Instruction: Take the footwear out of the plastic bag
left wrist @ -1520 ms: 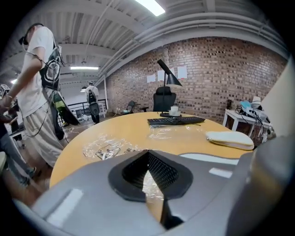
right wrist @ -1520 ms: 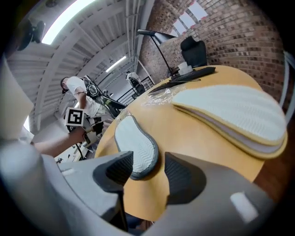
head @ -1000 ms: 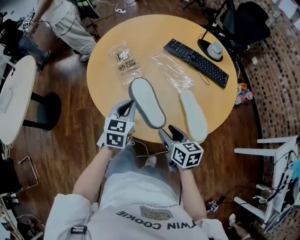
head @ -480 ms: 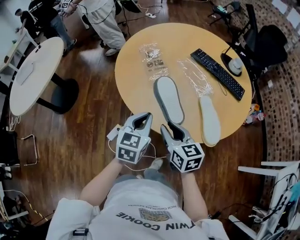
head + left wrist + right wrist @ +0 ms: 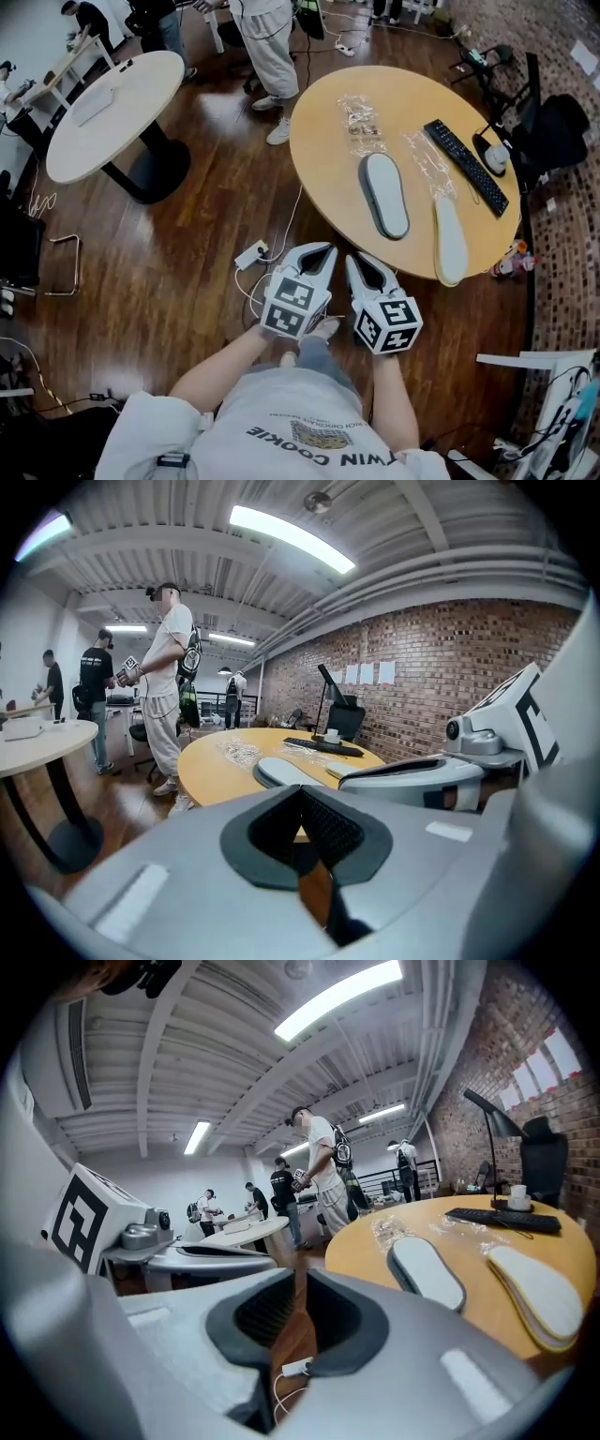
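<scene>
A: Head view, quick: surface & room?
B: Round tan table (image 5: 323,141) on a dark plank floor (image 5: 169,272). Brick wall (image 5: 422,667) to one side, white round table (image 5: 112,112) well apart, ppl standing at the back.
A: Footwear?
B: Outside the bags. Grey slipper (image 5: 384,194) & pale slipper (image 5: 450,239) lie flat side by side, long axes running near edge to far side, approx parallel. Can't tell toe from heel. Clear plastic bags (image 5: 360,120) lie just beyond.
A: Grippers?
B: Both off the table, over the floor. Left gripper (image 5: 326,247) has its jaws pressed together, empty. Right gripper (image 5: 354,258) is closing, only a slit left, nothing btwn.
</scene>
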A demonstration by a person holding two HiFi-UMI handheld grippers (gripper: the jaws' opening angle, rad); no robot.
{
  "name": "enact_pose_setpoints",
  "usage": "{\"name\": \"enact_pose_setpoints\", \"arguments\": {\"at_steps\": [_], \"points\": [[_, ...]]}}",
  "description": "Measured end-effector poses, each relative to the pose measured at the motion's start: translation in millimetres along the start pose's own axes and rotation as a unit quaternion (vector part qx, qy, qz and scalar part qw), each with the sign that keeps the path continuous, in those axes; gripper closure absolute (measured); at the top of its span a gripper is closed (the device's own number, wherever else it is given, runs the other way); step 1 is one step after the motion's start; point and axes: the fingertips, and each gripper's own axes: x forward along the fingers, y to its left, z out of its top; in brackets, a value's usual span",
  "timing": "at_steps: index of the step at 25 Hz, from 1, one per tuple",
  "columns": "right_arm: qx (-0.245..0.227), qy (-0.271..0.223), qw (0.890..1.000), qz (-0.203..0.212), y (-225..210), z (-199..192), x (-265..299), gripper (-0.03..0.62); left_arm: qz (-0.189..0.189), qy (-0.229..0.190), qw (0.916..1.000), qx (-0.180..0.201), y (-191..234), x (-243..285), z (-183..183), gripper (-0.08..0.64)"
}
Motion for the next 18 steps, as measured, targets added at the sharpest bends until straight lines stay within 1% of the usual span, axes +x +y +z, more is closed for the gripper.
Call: {"name": "enact_pose_setpoints", "arguments": {"at_steps": [6, 10, 14, 18], "points": [[0.000, 0.009, 1.000, -0.013, 53, -25, -35, 0.569, -0.015, -0.003, 0.9998, -0.010, -20, -61, -23, 0.552], [-0.004, 0.009, 1.000, -0.018, 79, -32, -49, 0.571, -0.028, -0.008, 0.9995, -0.010, -31, -89, -29, 0.552], [0.002, 0.008, 1.000, -0.025, 103, -42, -62, 0.574, -0.037, -0.008, 0.9992, -0.013, -37, -114, -40, 0.552], [-0.008, 0.002, 1.000, -0.018, 120, -35, -62, 0.574, -0.028, -0.015, 0.9994, -0.012, -29, -130, -37, 0.552]]}}
